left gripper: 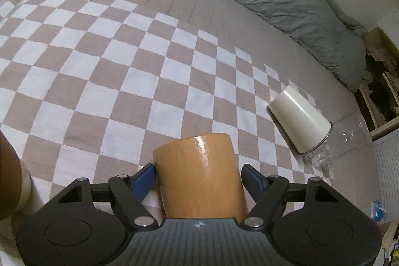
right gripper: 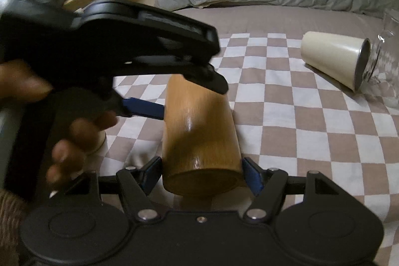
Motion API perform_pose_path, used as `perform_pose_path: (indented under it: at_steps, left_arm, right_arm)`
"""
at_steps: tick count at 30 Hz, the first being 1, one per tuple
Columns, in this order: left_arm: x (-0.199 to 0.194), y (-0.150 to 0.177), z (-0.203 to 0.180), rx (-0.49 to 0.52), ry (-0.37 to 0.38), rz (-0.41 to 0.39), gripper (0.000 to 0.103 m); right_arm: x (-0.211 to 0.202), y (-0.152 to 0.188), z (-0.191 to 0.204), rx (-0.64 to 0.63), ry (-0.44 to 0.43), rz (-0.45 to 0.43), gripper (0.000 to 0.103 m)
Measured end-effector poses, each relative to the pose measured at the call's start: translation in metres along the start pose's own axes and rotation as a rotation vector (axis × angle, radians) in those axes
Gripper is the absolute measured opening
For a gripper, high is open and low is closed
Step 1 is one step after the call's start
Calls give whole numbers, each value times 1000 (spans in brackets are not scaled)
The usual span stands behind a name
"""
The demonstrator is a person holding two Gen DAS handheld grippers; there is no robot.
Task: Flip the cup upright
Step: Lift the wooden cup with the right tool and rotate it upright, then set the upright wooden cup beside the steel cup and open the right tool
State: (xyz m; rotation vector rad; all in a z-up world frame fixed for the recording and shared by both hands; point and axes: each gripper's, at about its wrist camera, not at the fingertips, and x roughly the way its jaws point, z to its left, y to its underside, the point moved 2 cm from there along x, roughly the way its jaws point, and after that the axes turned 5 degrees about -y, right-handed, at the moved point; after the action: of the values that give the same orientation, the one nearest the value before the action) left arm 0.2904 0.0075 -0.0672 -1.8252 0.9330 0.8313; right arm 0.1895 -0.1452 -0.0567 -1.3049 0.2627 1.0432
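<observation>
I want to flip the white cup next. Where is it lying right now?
The white cup lies on its side at the right in both views, on the checkered blanket, its open mouth against a clear glass, beyond the wooden cup.

Glossy wooden cup (right gripper: 199,136), lying on its side, on checkered bedspread (right gripper: 299,116)

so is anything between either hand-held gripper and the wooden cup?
Nothing visible. The wooden cup already sits between the fingers of both the right hand-held gripper and the left hand-held gripper. The white cup lies off to the side, apart.
</observation>
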Motion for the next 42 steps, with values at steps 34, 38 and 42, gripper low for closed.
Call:
perform_pose_path:
  at_steps: [34, 38, 42]
  left_arm:
    - [-109, 61, -13, 506, -133, -356, 70]
    - [-110, 63, -8, 522, -167, -357, 70]
    - [-106, 63, -5, 528, -193, -352, 70]
  right_arm:
    - [7, 17, 46, -498, -125, -76, 63]
    - [20, 20, 54, -518, -120, -122, 63]
    - [33, 23, 63, -548, -91, -151, 63]
